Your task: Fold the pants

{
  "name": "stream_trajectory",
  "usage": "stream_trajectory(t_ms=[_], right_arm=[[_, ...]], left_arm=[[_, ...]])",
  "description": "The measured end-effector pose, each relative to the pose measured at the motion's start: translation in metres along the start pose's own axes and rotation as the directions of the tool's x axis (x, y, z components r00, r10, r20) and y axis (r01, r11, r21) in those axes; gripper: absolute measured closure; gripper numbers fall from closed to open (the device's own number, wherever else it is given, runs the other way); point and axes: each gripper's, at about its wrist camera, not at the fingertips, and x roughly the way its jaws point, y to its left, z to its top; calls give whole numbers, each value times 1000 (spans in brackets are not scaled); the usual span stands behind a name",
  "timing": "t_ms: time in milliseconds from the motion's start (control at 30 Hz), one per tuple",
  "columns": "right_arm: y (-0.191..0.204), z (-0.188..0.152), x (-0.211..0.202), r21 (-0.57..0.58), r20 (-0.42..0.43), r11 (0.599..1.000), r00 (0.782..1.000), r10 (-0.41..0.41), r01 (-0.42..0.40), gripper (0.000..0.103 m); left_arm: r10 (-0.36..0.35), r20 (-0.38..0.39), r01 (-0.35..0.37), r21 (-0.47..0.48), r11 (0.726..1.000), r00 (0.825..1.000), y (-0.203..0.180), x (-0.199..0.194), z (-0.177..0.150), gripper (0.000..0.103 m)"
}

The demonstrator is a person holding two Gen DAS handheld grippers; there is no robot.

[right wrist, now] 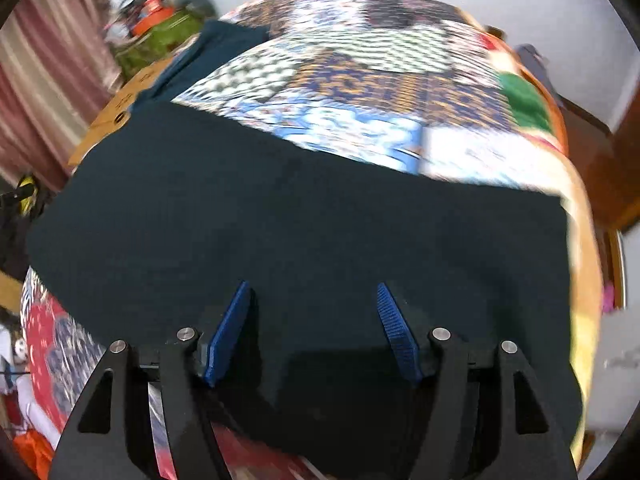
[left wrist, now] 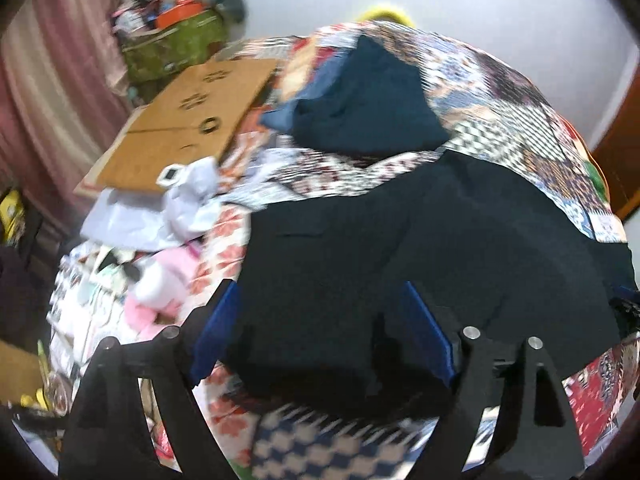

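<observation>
1. Your left gripper point(left wrist: 322, 332) has its blue pads spread wide and holds nothing; the dark cloth lies under and between the fingers, but neither pad presses on it.
2. Your right gripper point(right wrist: 314, 328) is also released, its jaws parted somewhat less widely, poised over the same dark cloth with nothing pinched.
3. The pants point(left wrist: 420, 248) lie spread on the patchwork quilt point(left wrist: 500, 92), directly below both grippers. In the right wrist view they point(right wrist: 280, 220) fill the middle of the picture as a broad band.
4. They look very dark, navy or near black, matte, mostly flat, with a few soft creases. A short slit like a pocket opening shows toward the left in the left wrist view. Motion blur hides finer detail, so you cannot tell waistband from hem with confidence.
5. Expect the cloth to be soft, limp and light. It will likely drape and sag from any single pinch, and could drag the quilt's loose surface with it.
6. Take hold at an edge or corner, one gripper to each end of the same edge, so the fold stays square.
7. Beyond the pants, a second dark blue garment point(left wrist: 368, 104) sits farther back on the quilt, apart from them, and a flattened cardboard sheet point(left wrist: 188, 120) lies at the left.
</observation>
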Motion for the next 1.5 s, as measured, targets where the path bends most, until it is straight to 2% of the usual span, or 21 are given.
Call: stream_trajectory(t_ms=[167, 233, 367, 433, 500, 567, 867, 1167, 1267, 1367, 1433, 1500], right_arm=[[-48, -18, -54, 143, 121, 989, 992, -39, 21, 41], [-63, -23, -65, 172, 142, 984, 987, -72, 47, 41], [-87, -26, -64, 217, 125, 973, 987, -100, 72, 41], [-96, -31, -61, 237, 116, 970, 990, -80, 51, 47], [-100, -32, -53, 246, 89, 969, 995, -45, 22, 63], [-103, -31, -43, 261, 86, 965, 996, -39, 15, 64], [-113, -18, -26, 253, 82, 967, 996, -42, 20, 64], [-123, 7, -15, 251, 100, 968, 994, -44, 18, 87], [-122, 13, -17, 216, 116, 975, 990, -77, 51, 95], [-124, 17, -16, 211, 106, 974, 988, -108, 84, 95], [-126, 16, -18, 211, 102, 967, 981, -167, 143, 95], [-131, 14, -25, 235, 101, 958, 977, -190, 162, 95]], left_arm=[[-71, -68, 76, 81, 994, 995, -54, 25, 9, 20], [-80, -87, 90, 120, 989, 993, -79, 34, 9, 20], [-56, -53, 66, 190, 980, 997, -116, 33, 16, 20], [-82, -66, 94, 218, 971, 994, -131, 36, 21, 20], [-77, -76, 94, 255, 962, 994, -148, 42, 23, 20], [-70, -86, 92, 284, 954, 994, -161, 48, 25, 19], [-61, -101, 89, 302, 949, 993, -191, 62, 32, 12], [-84, -101, 110, 288, 951, 991, -199, 70, 33, 10], [-87, -99, 112, 287, 951, 991, -199, 70, 33, 10], [-85, -98, 110, 289, 951, 992, -199, 70, 33, 10], [-81, -96, 105, 292, 951, 992, -199, 68, 33, 10], [-78, -95, 102, 292, 951, 992, -200, 66, 32, 10]])
